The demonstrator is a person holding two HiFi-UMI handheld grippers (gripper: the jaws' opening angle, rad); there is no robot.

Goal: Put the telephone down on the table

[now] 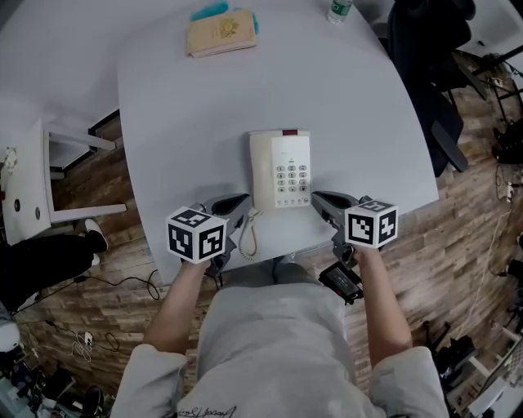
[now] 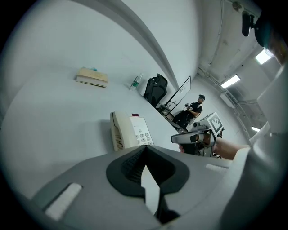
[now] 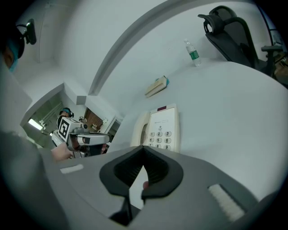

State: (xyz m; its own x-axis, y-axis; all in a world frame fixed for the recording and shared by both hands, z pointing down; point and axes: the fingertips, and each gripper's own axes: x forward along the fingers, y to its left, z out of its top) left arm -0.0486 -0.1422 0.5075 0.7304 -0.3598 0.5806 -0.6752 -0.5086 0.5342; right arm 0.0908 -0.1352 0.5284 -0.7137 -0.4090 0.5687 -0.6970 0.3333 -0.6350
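Note:
A cream telephone [image 1: 280, 167] [image 2: 130, 130] [image 3: 157, 128] lies flat on the white table [image 1: 188, 106] near its front edge, handset in its cradle on the left. Its coiled cord [image 1: 248, 233] hangs over the edge. My left gripper [image 1: 243, 201] [image 2: 145, 147] hovers just left of the phone's near corner, jaws shut and holding nothing. My right gripper [image 1: 319, 197] [image 3: 143, 149] is at the phone's near right corner, also shut and holding nothing. Neither touches the phone. Each gripper shows in the other's view: the right gripper [image 2: 191, 137], the left gripper [image 3: 90, 139].
A tan book [image 1: 221, 34] over something teal lies at the table's far side, with a water bottle [image 1: 339, 10] at the far right corner. A black office chair [image 1: 421, 49] stands to the right, a white stool [image 1: 33, 180] to the left.

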